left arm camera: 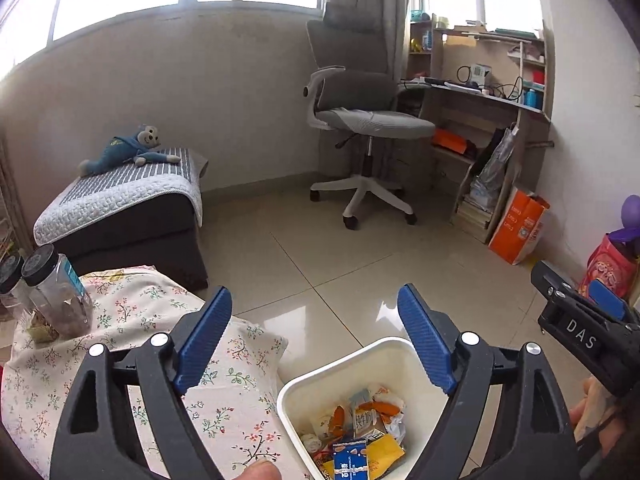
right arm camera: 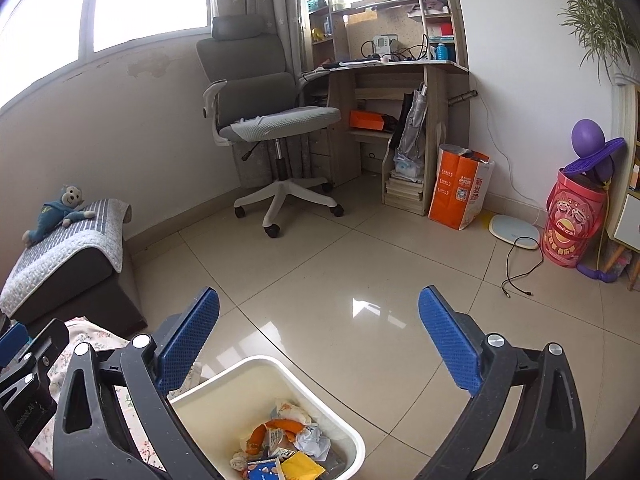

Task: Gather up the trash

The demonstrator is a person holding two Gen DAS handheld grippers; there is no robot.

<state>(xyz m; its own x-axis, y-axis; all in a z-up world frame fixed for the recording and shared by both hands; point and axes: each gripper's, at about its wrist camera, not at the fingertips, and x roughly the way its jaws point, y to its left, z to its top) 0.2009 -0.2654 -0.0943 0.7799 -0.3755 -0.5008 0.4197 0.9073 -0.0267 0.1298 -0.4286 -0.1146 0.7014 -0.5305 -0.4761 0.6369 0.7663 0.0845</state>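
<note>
Two grippers: both hang over a white waste bin, fingers spread wide, nothing between them.

Left wrist view, tool: the left gripper (left arm camera: 316, 344) fills the lower half of the frame, its blue pads well apart and holding nothing.
Left wrist view, bin: the white waste bin (left arm camera: 294, 390) sits at bottom centre on the tiled floor, just beside a floral tablecloth (left arm camera: 132, 364) at lower left.
Left wrist view, trash: crumpled wrappers (left arm camera: 360, 428), orange, yellow and blue, lie inside the bin.
Left wrist view, surroundings: a clear jar with a black lid (left arm camera: 60, 292) stands on the cloth at left; the right gripper (left arm camera: 580, 320) enters at the right edge.

Right wrist view, tool: the right gripper (right arm camera: 320, 344) spans the lower frame, its pads far apart and empty.
Right wrist view, bin: the waste bin (right arm camera: 352, 436) sits at bottom centre with the wrappers (right arm camera: 288, 444) inside.
Right wrist view, room: a grey office chair (right arm camera: 272, 120) stands at upper centre, and a blue plush monkey (right arm camera: 56, 212) lies on a footstool at left.
</note>
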